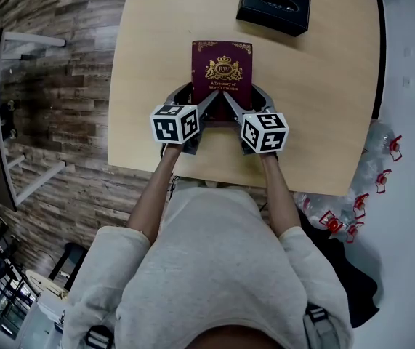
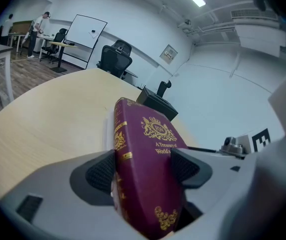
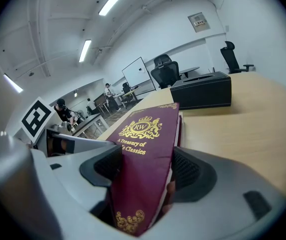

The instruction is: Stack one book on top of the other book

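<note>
The pale wooden worktop (image 1: 316, 107) carries everything, its near edge against the person's grey-sleeved body. On its middle is the maroon hardback book (image 1: 222, 67), cover up, gilt crest and the title "A Treasury of World's Classics" facing the person. Whether its far end rests on the wood or is lifted clear cannot be told. A thin pale edge shows alongside it in both gripper views, too little to name.

At the far end, well apart from the book, sits a black tissue box (image 1: 273, 4).

The left hand-held gripper (image 1: 195, 99) is clamped on the book's near left corner, spine side, ribbed pads (image 2: 102, 171) pressing both covers. The right hand-held gripper (image 1: 245, 99) grips the near right corner likewise, pads (image 3: 185, 169) tight against the book (image 3: 143, 154).
</note>
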{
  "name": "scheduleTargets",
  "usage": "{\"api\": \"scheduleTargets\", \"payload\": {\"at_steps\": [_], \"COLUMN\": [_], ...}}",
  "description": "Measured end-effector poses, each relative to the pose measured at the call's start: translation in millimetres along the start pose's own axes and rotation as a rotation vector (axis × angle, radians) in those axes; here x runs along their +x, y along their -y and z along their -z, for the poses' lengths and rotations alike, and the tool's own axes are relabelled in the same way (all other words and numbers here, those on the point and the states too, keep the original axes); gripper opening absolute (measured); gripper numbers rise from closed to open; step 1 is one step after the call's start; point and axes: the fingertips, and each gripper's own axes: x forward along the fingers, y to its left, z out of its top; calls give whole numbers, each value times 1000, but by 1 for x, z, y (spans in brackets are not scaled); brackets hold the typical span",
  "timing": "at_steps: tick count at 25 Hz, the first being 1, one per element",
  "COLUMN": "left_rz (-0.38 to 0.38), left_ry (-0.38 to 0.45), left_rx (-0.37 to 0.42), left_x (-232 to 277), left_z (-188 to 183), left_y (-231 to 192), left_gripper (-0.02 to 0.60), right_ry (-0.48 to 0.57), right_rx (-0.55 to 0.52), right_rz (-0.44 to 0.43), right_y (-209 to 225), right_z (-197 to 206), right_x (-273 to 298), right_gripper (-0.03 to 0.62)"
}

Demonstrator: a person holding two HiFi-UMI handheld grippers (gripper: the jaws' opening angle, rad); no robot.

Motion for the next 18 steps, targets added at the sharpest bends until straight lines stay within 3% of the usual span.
{"api": "scheduleTargets", "payload": {"at_steps": [8, 18], "left_rz": [-3, -9], "left_ry": [1, 34], "left_rx": [6, 99], "left_x": [0, -12], "left_z": [0, -23], "left_y": [-1, 1], "left_gripper": [348, 348], "right_ry": [9, 78], "right_rx": [8, -13], "right_rz": [0, 54], "right_y": [0, 7], "right_z": [0, -19], "right_x": [0, -17], "right_gripper": [299, 299]}}
